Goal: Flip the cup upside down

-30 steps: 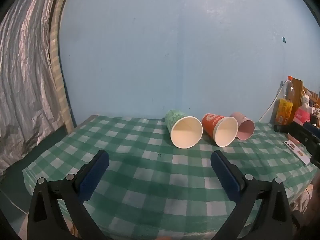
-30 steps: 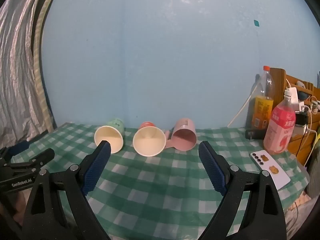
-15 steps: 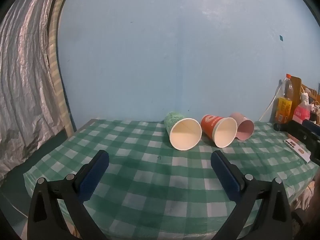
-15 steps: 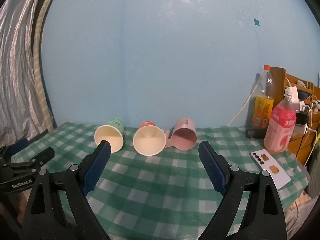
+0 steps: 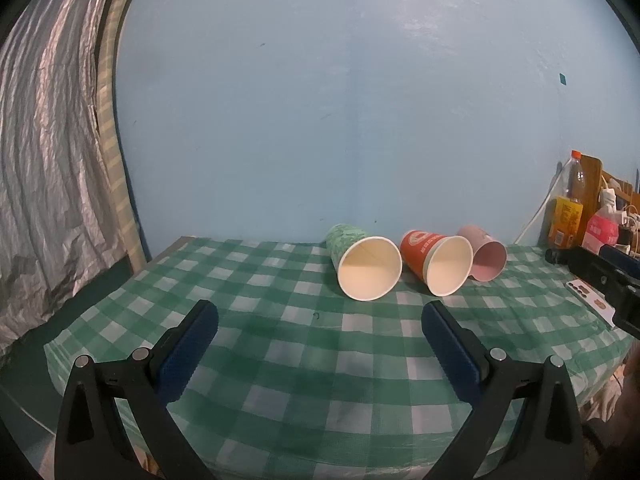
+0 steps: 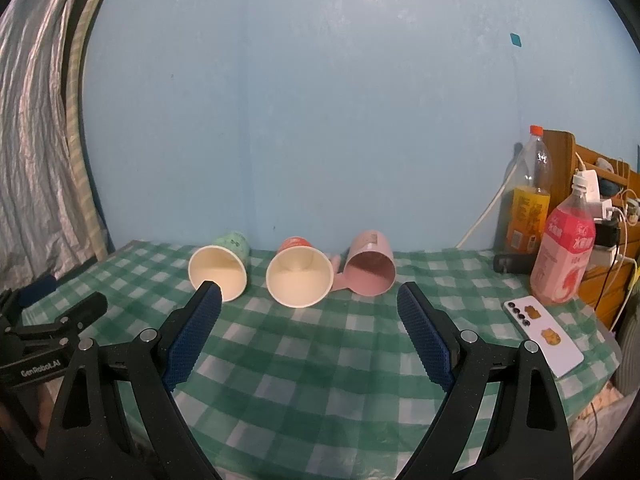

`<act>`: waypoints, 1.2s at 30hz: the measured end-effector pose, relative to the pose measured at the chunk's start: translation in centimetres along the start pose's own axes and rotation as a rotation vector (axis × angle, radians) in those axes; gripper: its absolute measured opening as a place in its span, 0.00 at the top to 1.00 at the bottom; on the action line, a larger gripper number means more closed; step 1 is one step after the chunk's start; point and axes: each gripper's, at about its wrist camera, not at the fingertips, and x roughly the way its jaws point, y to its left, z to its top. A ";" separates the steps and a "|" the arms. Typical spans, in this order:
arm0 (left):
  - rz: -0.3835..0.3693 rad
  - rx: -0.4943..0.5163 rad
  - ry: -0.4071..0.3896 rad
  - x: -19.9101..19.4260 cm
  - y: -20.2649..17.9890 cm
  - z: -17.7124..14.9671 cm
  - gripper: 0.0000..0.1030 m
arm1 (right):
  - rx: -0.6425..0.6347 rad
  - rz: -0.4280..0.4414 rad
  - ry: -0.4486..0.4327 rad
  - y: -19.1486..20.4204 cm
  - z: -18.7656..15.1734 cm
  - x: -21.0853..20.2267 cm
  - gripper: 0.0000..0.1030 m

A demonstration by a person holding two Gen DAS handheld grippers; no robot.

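Three cups lie on their sides in a row on the green checked tablecloth point(image 5: 304, 360), mouths toward me: a green paper cup point(image 5: 362, 266) point(image 6: 220, 268), a red paper cup point(image 5: 438, 264) point(image 6: 299, 276) and a pink handled mug point(image 5: 484, 258) point(image 6: 370, 266). My left gripper point(image 5: 320, 314) is open and empty, above the cloth in front of the green and red cups. My right gripper point(image 6: 308, 300) is open and empty, in front of the red cup and mug. The left gripper also shows at the left edge of the right wrist view point(image 6: 48, 320).
At the right stand an orange drink bottle point(image 6: 528, 200), a pink drink bottle point(image 6: 566, 252) and a wooden shelf with chargers and cables point(image 6: 600, 216). A white phone point(image 6: 542, 336) lies near the table's right edge. Blue wall behind; silver curtain point(image 5: 44, 160) at left.
The left wrist view has risen and pulled back slightly, so the cups sit a little lower and smaller. The right gripper has barely moved. Both stay open.
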 end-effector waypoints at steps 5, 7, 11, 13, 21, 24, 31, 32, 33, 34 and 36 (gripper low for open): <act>-0.006 -0.002 0.005 0.0 0.1 0.0 0.00 | -0.001 0.000 0.002 0.1 0.1 0.0 0.14; -0.009 -0.002 0.006 0.1 0.1 -0.1 0.00 | 0.001 0.000 0.002 0.1 0.0 0.0 0.14; -0.006 0.001 0.005 0.2 0.2 -0.2 0.00 | 0.003 0.000 0.002 0.0 0.1 0.1 0.14; -0.005 0.000 0.005 0.2 0.1 -0.2 0.00 | 0.003 0.000 0.007 0.0 0.1 0.1 0.14; -0.008 -0.002 0.004 0.2 0.1 -0.2 0.00 | 0.008 0.002 0.005 -0.1 0.1 0.2 0.14; -0.008 -0.006 0.009 0.4 0.1 -0.3 0.00 | 0.007 0.002 0.007 -0.1 0.0 0.2 0.14; -0.016 -0.033 0.019 0.4 0.4 -0.3 0.00 | 0.005 0.002 0.011 0.0 0.0 0.1 0.14; -0.016 -0.036 0.021 0.4 0.4 -0.3 0.00 | 0.005 0.002 0.012 0.0 -0.1 0.0 0.14; -0.018 -0.039 0.022 0.5 0.5 -0.3 0.00 | 0.005 0.002 0.010 0.0 -0.1 0.1 0.14; -0.020 -0.042 0.024 0.5 0.5 -0.3 0.00 | 0.005 0.002 0.011 0.0 -0.1 0.1 0.14; -0.024 -0.046 0.028 0.5 0.5 -0.3 0.00 | 0.005 0.003 0.010 -0.1 0.0 0.1 0.14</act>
